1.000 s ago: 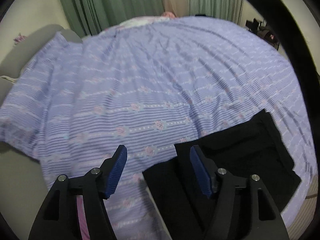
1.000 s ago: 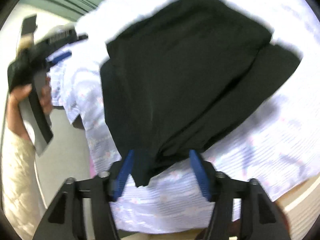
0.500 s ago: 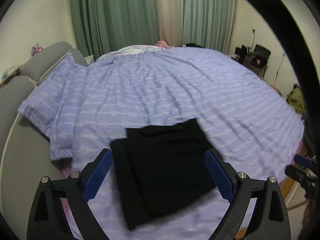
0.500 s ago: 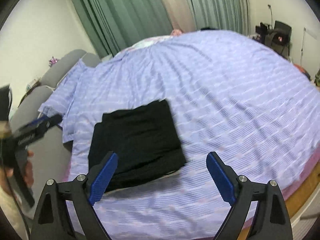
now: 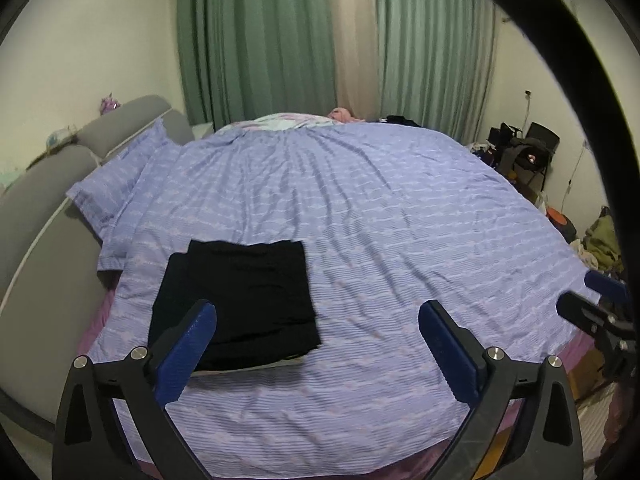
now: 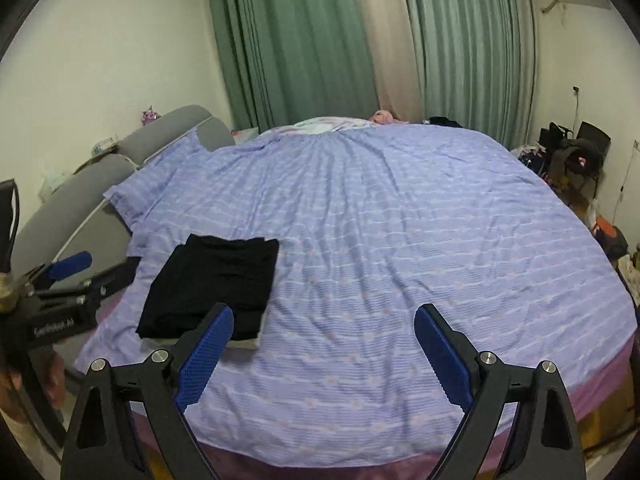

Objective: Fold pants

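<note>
Green curtains (image 5: pixel 280 40) hang behind a big bed (image 5: pixel 400 220) with a purple striped cover. Black pants (image 5: pixel 240 300) lie folded flat on the bed, near its left side by the grey headboard (image 5: pixel 48 208). Left hand-held gripper (image 5: pixel 316 340) is opening wide — nothing sits between its blue pads. Right hand-held gripper (image 6: pixel 324 344) is wide apart too — it holds nothing.

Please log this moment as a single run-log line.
task: fold pants | folded black fabric pants: flat on lilac striped bedspread | left gripper: opening, nothing between | right gripper: open, empty
</note>
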A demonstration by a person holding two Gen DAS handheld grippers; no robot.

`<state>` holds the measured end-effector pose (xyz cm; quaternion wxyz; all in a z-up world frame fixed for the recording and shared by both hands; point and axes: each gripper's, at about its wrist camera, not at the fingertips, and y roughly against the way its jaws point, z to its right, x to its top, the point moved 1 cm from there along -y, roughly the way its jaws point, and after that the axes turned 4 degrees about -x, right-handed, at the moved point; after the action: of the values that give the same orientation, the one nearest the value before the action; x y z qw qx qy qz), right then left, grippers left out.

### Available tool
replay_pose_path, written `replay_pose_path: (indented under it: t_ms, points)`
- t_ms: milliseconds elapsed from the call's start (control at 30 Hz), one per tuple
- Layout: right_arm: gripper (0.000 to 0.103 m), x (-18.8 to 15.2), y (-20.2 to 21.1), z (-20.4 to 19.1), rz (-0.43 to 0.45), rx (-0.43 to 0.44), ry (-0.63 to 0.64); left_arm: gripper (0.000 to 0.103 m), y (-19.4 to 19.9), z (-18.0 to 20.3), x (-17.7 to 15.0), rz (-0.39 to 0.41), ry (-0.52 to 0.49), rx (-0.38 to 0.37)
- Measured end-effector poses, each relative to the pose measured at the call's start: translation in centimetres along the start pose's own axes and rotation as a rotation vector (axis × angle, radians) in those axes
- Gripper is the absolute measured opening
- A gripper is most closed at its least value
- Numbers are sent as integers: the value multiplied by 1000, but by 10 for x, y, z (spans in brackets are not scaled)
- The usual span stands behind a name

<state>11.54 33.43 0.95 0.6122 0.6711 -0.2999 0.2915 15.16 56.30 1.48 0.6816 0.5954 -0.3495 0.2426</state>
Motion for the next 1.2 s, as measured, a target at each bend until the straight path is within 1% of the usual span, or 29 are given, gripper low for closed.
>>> replay_pose_path:
  t_ms: [100,167,267,333,433,500,700,767,833,967,1200]
  points:
    - [93,0,13,25,21,-2,-19,103,9,36,1,29,-58,5]
    - [93,0,20,37,45,-18,-27,103,11,53,4,51,-79,-17]
    - [93,3,28,55,54,-41,-50,103,10,69,7,54,-89,-65]
    - [93,2,31,65,61,-42,-66,103,10,81,9,60,-95,-71]
    - [93,0,34,80,66,-71,-86,103,7,97,12,56,-114,-83]
    - [93,-2,37,92,67,-74,-101,103,7,109,12,57,-119,-78]
    - [93,-5,48,142,70,-55,-78,103,4,156,11,66,-89,-69]
    - [93,-3,52,159,65,-44,-61,103,6,176,12,68,-57,-55]
    - [93,-1,58,178,68,-22,-43,103,6,191,10,73,-34,-63]
    - [93,1,68,214,78,1,-10,103,10,224,7,87,11,-25]
    - [93,0,83,259,85,32,20,103,15,268,4,98,19,-12]
